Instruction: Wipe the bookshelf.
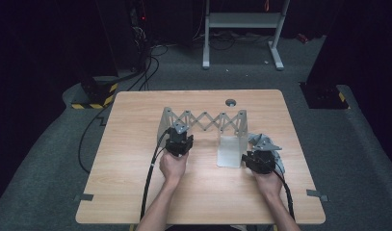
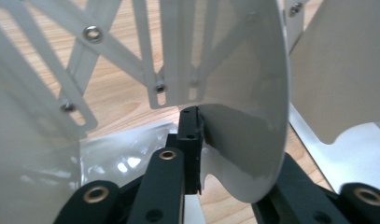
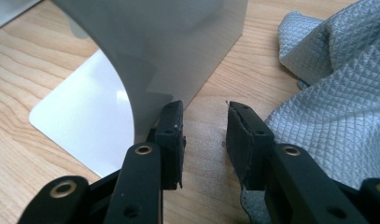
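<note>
left gripper clamped on rack end plate, right gripper idle beside the other one

rack status: white expanding scissor rack (image 1: pixel 203 120) stands about mid-table, closer to the far edge than the near one, stretched out left to right. upright curved end plate at each end, criss-cross slats with rivets between them.

left gripper (image 1: pixel 178 143) sits at the rack's left end plate (image 2: pixel 253 116). in the left gripper view that plate's edge is between the jaws; one black pad (image 2: pixel 190 140) presses against its face, so the jaws read as closed on the plate. other pad is hidden behind the plate.

right gripper (image 1: pixel 257 161) is at the right end plate (image 3: pixel 178 51), near the table's right edge. in the right gripper view its jaws stand apart with bare wood (image 3: pixel 206 140) between them, gripping nothing. left pad (image 3: pixel 171 140) is just beside the plate's lower corner; contact cannot be told. flat white foot (image 3: pixel 85 126) of that plate lies on the table to the left of the jaws.

grey textured cloth (image 3: pixel 337 93) is crumpled on the table just right of the right gripper; its edge runs under the right jaw.

table (image 1: pixel 136 192) is light wood with a round grommet hole (image 1: pixel 230 102) near the far edge. both hands come in from the near edge, cables trailing back.
</note>
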